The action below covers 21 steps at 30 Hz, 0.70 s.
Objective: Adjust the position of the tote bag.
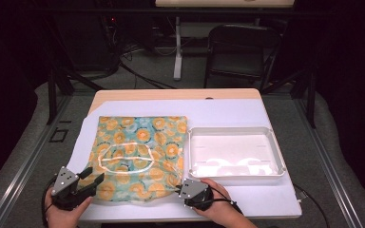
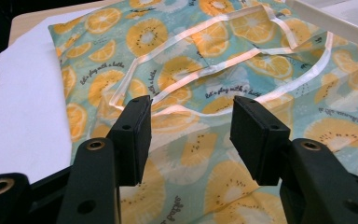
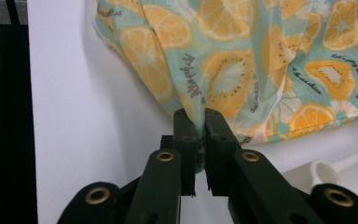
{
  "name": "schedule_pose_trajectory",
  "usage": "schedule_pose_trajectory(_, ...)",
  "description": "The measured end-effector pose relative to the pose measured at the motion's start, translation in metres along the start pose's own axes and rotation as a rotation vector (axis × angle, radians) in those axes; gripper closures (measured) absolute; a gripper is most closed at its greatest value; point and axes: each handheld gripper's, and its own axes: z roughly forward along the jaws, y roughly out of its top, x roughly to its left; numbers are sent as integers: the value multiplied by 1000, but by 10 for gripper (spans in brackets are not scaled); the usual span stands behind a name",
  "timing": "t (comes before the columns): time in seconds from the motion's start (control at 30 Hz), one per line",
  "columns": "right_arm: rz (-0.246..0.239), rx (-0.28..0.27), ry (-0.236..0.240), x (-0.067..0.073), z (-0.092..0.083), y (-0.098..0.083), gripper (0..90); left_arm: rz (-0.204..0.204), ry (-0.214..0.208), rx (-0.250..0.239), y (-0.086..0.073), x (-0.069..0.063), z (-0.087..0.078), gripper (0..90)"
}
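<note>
The right gripper view shows the right gripper point(image 3: 199, 122) fingers pinching the fruit-print cloth's point(image 1: 140, 156) corner; left gripper point(image 2: 193, 135) fingers gape. Cloth's long axis runs twelve-to-six.

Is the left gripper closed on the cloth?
No, the left gripper stands open above the cloth, pads apart.

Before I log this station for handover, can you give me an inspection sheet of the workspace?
Surface: white sheet over a wooden table.
Job's things: orange-print cloth lying flat; white tray empty beside it.
Clutter: nothing seen.
Grippers: left gripper open over the cloth's near edge; right gripper shut on the cloth's near corner.
Cables: cable trailing off the right edge.
Surroundings: folding chair behind the table.
</note>
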Motion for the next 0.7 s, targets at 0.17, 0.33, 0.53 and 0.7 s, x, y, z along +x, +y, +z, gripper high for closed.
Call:
schedule_pose_trajectory(0.17, 19, -13, -5, 0, 0, 0, 856, -26, 18, -2, -1, 5, -4, 488)
schedule_pose_trajectory(0.33, 15, -11, -10, -1, -1, 1, 859, -71, 37, -19, -3, 13, -9, 489)
schedule_pose_trajectory(0.53, 15, -11, -13, -4, -1, 3, 856, -105, 53, -22, -7, 20, -14, 488)
schedule_pose_trajectory(0.7, 20, -19, -16, -5, -1, 4, 852, -130, 60, -18, -9, 25, -18, 499)
